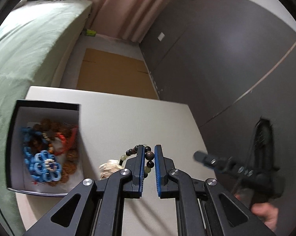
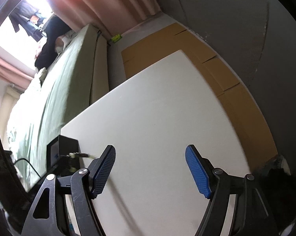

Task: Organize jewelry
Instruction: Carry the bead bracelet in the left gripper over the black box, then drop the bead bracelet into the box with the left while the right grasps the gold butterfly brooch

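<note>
Your right wrist view has a blown-out window (image 2: 21,25) way up left of the tool. Both views look dim, fisheye-bent at the edges, and motion-smeared, especially the box (image 1: 43,147) left of your left tool.

A green-sheeted bed (image 1: 29,45), pink curtains (image 1: 124,5), grey wall (image 1: 226,49) and flattened cardboard (image 1: 114,72) surround the white table (image 1: 140,118).

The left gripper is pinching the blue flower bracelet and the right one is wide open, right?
Not quite. In the left wrist view, the left gripper pinches a dark beaded bracelet; the blue flower bracelet lies in the box. The right gripper is open.
</note>
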### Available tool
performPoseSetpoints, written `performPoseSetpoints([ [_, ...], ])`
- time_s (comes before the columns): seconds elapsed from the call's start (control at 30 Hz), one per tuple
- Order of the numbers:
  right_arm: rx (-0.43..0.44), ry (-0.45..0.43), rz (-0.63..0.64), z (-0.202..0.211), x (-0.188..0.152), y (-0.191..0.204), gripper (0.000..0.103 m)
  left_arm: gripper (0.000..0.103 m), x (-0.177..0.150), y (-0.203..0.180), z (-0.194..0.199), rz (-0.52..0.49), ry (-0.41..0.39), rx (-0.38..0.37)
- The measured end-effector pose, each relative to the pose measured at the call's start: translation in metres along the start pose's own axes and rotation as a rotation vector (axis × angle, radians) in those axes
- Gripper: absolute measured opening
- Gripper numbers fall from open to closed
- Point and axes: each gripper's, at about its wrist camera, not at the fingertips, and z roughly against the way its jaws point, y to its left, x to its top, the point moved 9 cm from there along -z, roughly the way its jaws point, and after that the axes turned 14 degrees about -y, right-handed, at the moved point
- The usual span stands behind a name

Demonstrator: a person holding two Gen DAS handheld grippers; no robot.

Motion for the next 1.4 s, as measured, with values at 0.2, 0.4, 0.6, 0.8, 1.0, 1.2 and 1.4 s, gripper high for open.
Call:
performPoseSetpoints([
  [0.2,0.019,0.040,0.067,-0.011,-0.020,0.024,0.074,0.009,0.023,0.007,0.029,0.039,-0.055,-0.038],
  [0.4,0.067,0.055,0.104,-0.016,-0.034,0.050,0.074,0.009,0.042,0.022,0.060,0.059,-0.133,-0.013],
  [0.6,0.101,0.055,0.181,-0.027,-0.044,0.081,0.074,0.009,0.059,0.043,0.081,0.098,-0.180,0.007],
  [0.8,0.122,0.062,0.264,-0.044,-0.055,0.102,0.073,0.009,0.064,0.059,0.087,0.127,-0.198,0.027],
  [1.0,0.138,0.090,0.262,-0.062,-0.063,0.120,0.061,0.009,0.069,0.073,0.094,0.156,-0.211,0.037],
  [1.2,0.142,0.117,0.224,-0.074,-0.068,0.126,0.043,0.009,0.070,0.078,0.099,0.166,-0.220,0.044],
  [1.4,0.112,0.106,0.216,-0.082,-0.069,0.132,0.036,0.009,0.070,0.076,0.105,0.166,-0.217,0.046],
])
